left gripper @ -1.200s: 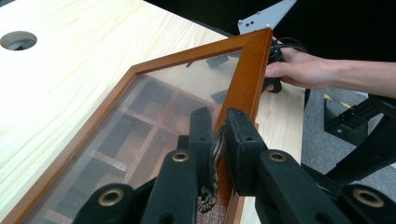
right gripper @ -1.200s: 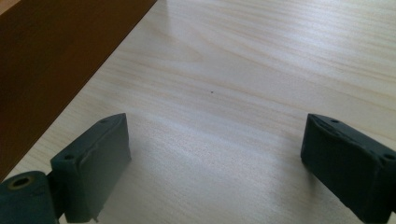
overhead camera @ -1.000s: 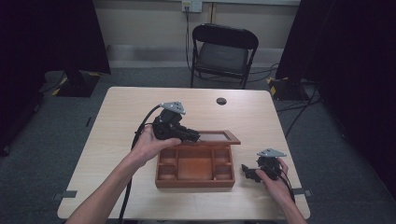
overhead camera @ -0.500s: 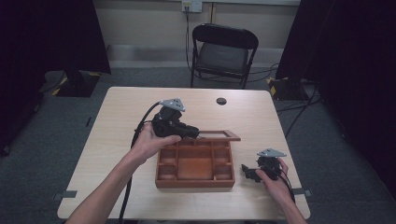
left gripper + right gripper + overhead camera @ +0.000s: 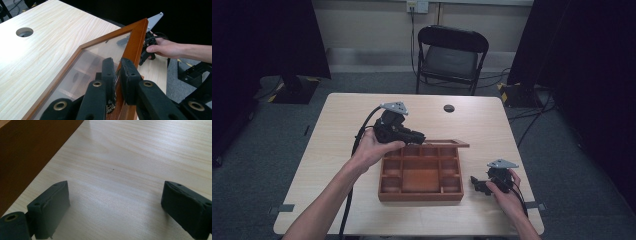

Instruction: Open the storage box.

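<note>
A shallow reddish-brown wooden box [image 5: 421, 172], divided into small compartments, is sitting near the middle of the pale wood-grain table [image 5: 332, 145], toward its 6 o'clock edge in the high view. Its glass-paned wooden-framed lid [image 5: 439, 143] is standing raised off the box along the box's 12 o'clock side, hinged there as far as I can judge, with its long axis running from 9 to 3 o'clock. The left gripper [image 5: 412, 136], held in the person's left hand [image 5: 371, 149], is reaching in from 9 o'clock and pinching the lid; in the left gripper view its 2 black jaws are pressed close on either side of the lid's frame [image 5: 133, 45], near what looks like a small metal fitting that I cannot identify. The right gripper [image 5: 477, 183] is resting low on the table at the box's 3 o'clock side, near its 6 o'clock corner, apart from the box; in the right gripper view its jaws are spread wide over bare table with the box's wall [image 5: 30, 152] at 10 o'clock. The left gripper is the one on the lid, so any swing of the lid will likely turn about that long 9-to-3 hinge line, while the right hand [image 5: 507, 192] is lying nearer to the box body should it need steadying.
</note>
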{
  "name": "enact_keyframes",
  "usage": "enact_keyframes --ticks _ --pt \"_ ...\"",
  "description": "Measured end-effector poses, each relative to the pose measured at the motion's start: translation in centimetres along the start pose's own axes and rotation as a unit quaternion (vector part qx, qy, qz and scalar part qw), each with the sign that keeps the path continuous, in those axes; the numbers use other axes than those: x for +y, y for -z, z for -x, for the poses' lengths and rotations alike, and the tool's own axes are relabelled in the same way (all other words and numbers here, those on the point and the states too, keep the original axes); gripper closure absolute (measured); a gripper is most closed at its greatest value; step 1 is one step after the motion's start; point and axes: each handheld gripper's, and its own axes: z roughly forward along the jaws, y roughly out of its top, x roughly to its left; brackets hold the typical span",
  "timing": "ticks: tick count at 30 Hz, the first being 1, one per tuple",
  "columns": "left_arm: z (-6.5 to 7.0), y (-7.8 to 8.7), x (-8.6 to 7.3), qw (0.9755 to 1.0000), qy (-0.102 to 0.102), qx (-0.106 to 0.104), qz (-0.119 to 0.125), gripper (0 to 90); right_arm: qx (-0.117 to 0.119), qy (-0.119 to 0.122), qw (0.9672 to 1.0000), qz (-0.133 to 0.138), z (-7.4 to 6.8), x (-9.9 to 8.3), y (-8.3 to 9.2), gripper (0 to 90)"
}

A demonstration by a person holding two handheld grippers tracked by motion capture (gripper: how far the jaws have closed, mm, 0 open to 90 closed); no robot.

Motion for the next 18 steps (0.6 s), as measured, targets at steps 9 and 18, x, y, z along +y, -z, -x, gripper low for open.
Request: enact_keyframes --ticks 9,18 --pt "-0.03 0.15 0.05 0.9999 -0.003 0.008 0.011 82.2 0.0 0.0 1.0 0.0 0.0 0.0 0.0 7.5" --pt "0.04 0.2 0.2 0.9995 -0.007 0.02 0.022 83.8 0.0 0.0 1.0 0.0 0.0 0.0 0.0 7.5"
